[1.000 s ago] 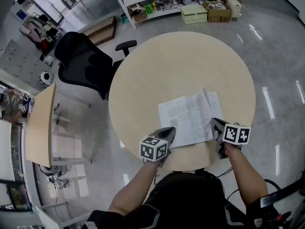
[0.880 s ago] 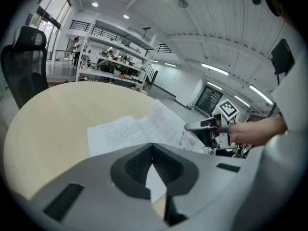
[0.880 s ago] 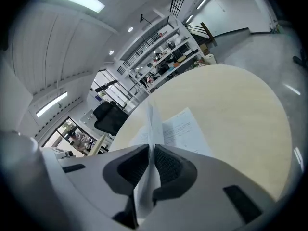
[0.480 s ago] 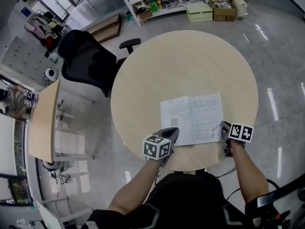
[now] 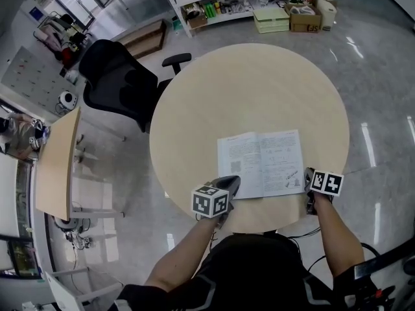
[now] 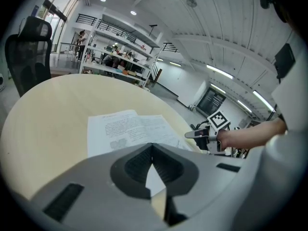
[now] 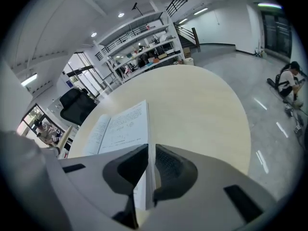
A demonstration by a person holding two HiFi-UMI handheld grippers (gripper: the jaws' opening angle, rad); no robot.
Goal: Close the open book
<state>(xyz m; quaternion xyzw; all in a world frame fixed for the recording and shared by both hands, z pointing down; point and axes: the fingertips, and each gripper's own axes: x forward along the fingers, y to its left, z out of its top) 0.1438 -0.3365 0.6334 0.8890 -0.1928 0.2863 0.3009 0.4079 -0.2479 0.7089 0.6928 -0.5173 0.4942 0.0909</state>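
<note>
An open book [image 5: 259, 164] with white printed pages lies flat on the round beige table [image 5: 246, 89], near its front edge. My right gripper [image 5: 307, 177] is at the book's near right corner. In the right gripper view the right-hand page edge [image 7: 146, 129] runs edge-on between the jaws, and my right gripper [image 7: 147, 153] is shut on it. My left gripper [image 5: 232, 181] sits at the book's near left corner. Seen from the left gripper view, its tips meet over the page [image 6: 130, 129], so my left gripper [image 6: 152, 146] is shut, with nothing seen pinched.
A black office chair [image 5: 113, 83] stands beyond the table at the left. Shelves with boxes [image 5: 240, 5] line the back wall. A second wooden desk [image 5: 55, 164] is far left. The table's front edge is just under both grippers.
The right-hand pages, raised a second ago, have come down flat. My right gripper has moved down and right with them to the book's outer corner. The left gripper has hardly moved.
</note>
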